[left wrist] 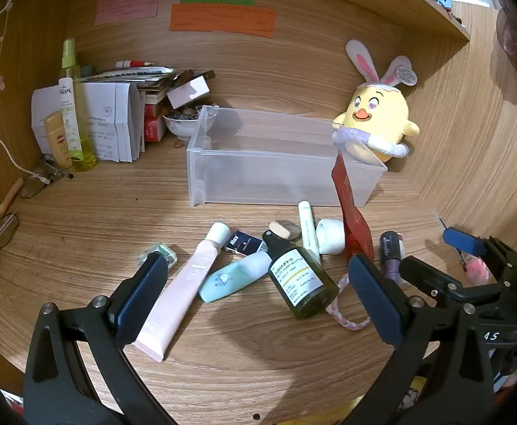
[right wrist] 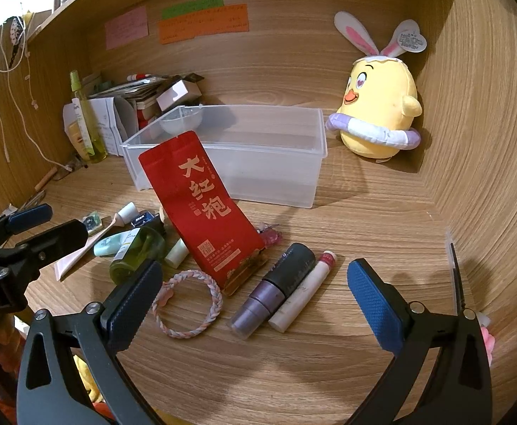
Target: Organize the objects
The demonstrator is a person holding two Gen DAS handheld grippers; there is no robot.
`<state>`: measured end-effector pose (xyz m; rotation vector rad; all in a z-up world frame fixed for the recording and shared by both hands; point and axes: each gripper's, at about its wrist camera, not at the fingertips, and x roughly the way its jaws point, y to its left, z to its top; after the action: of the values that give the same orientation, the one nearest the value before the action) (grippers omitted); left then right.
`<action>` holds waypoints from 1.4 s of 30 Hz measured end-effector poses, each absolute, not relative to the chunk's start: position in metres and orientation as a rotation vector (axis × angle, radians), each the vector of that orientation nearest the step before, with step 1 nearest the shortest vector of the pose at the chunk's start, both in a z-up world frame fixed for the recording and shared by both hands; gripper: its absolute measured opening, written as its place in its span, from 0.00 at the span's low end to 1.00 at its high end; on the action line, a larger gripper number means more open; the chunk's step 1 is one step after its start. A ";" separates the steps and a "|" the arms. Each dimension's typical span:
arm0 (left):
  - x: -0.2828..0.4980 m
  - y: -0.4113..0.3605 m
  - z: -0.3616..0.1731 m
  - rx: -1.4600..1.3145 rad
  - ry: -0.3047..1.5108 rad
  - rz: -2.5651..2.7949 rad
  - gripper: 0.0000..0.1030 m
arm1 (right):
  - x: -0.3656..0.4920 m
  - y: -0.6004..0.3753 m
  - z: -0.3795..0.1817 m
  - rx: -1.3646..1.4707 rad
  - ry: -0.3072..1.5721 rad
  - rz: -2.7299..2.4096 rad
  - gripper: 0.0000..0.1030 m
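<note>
Left tool (left wrist: pixel 258 287): fingers wide apart, nothing between the pads, above the pink tube (left wrist: pixel 180 290) and dark green bottle (left wrist: pixel 299 278).
Right tool (right wrist: pixel 254 297): fingers wide apart, holding nothing, above the purple stick (right wrist: pixel 272 290).
Clear bin (right wrist: pixel 230 156): at 12 o'clock of the clutter, on the worktop (right wrist: pixel 329 354).
Red pouch (right wrist: pixel 201 205): leaning upright before the bin.
Plush chick (right wrist: pixel 378 113): at 3 o'clock of the bin.
</note>
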<state>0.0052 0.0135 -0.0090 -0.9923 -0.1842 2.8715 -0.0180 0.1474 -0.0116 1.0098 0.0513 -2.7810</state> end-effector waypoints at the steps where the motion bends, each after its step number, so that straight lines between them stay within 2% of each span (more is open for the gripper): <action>1: 0.005 0.014 -0.009 -0.992 -0.184 2.872 1.00 | -0.018 0.147 -0.012 1.012 0.051 -2.781 1.00; 42: 0.007 0.016 -0.010 -1.002 -0.203 2.838 1.00 | -0.015 0.145 -0.006 0.983 0.071 -2.795 1.00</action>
<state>0.0072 0.0157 -0.0098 -1.0017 -0.2030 2.8380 -0.0147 0.1449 -0.0055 0.9832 0.0708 -2.7955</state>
